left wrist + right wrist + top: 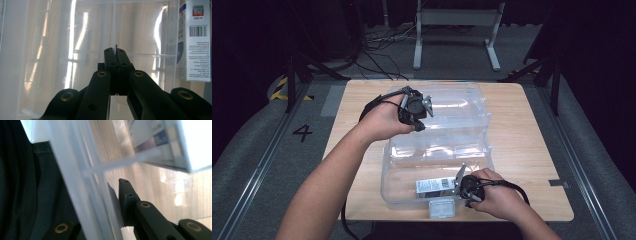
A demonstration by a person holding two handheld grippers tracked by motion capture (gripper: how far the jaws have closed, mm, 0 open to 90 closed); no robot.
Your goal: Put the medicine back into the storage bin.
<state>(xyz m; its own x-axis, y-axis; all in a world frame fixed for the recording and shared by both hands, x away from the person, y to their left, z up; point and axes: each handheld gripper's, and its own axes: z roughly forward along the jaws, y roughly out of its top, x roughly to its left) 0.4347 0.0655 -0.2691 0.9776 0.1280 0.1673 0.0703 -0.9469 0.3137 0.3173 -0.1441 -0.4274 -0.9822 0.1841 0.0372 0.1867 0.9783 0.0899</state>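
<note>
On the wooden counter (522, 130) sits a clear plastic storage box (412, 190) with its clear lid (457, 107) swung open toward the far side.

At the left, the person's left hand (382, 120) holds the left tongs (421, 126) up against the near edge of the raised lid. In the left gripper view those tongs (116, 53) are pressed together, and a thin clear edge of the lid (50, 50) runs straight down into the seam between them, so they look clamped on that edge. A white carton (196, 40) with a barcode shows through the plastic at the right of that view.

Moving right, inside the box near its front wall, the same white carton (434, 186) lies flat on the bottom.

Farther right, the right hand (494, 197) holds the right tongs (460, 192) at the box's front right corner, just beside the carton. In the right gripper view the box's clear wall (82, 190) passes between the two black jaws, and the right tongs (110, 202) are clamped on it, one jaw inside and one outside. The carton (172, 142) lies just beyond the wall.

A small clear latch tab (442, 207) hangs from the front rim, between the carton and the counter's near edge.
</note>
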